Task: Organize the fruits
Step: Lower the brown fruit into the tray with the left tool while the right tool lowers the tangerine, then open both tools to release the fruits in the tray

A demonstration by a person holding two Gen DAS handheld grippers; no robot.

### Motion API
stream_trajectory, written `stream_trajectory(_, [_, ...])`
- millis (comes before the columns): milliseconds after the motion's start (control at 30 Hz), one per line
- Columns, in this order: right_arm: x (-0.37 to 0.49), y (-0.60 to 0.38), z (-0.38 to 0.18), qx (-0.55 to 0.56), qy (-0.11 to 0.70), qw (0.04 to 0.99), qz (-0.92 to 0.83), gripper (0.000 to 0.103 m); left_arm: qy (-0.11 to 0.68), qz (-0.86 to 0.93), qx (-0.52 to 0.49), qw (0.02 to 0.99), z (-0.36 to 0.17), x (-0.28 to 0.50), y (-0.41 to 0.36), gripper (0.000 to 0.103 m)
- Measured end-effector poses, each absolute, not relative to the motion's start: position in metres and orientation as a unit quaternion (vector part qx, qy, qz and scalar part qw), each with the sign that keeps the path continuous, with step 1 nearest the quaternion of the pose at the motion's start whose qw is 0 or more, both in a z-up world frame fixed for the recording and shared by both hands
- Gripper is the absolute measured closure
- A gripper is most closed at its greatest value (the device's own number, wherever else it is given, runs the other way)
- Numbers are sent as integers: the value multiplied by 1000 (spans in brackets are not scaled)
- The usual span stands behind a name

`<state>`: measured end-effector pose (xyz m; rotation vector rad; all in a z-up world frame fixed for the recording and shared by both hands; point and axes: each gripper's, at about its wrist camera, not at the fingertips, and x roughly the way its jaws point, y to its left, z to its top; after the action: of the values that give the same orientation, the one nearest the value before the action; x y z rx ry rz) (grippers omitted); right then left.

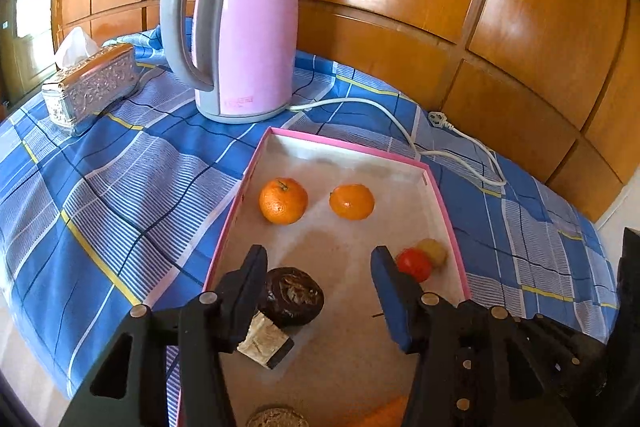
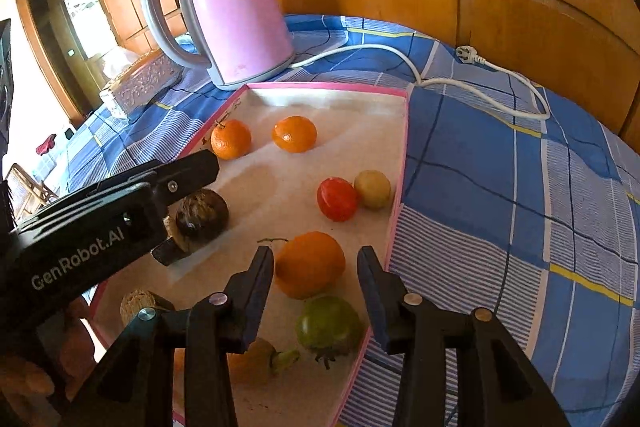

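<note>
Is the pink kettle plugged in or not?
Not plugged in. The kettle stands upright on the tablecloth, and its white cord ends in a plug lying loose on the cloth, in no socket.

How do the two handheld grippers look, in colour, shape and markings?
Both grippers, left and right, are black plastic linkages with round silver pivot pins. Their fingers are flat blades with blue pads. In the right wrist view, white "GenRobot.AI" lettering runs along the left gripper's body.

Pink kettle (image 1: 248, 27); blue plaid tablecloth (image 1: 120, 179)
</note>
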<state>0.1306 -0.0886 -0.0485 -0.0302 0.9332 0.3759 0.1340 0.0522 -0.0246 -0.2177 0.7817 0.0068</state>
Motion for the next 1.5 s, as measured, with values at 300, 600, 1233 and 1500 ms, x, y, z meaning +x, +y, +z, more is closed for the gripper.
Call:
stream_trajectory(300, [121,-89,-47,-20,445,876,187,59,382,17,-128,915,-24,120,73,49])
stream_trajectory(600, [134,-74,-52,-45,432,882,183,66,373,43,-121,919,-20,100,88,48])
stream_trajectory(1233, [104,-85,-33,-7,415,895,163,42,360,47,-94,927,-16,60,66,43])
stream_trajectory(1500, [78,-96,-23,-29,394,911,114,24,335,57,-90,936,-10,38,61,25])
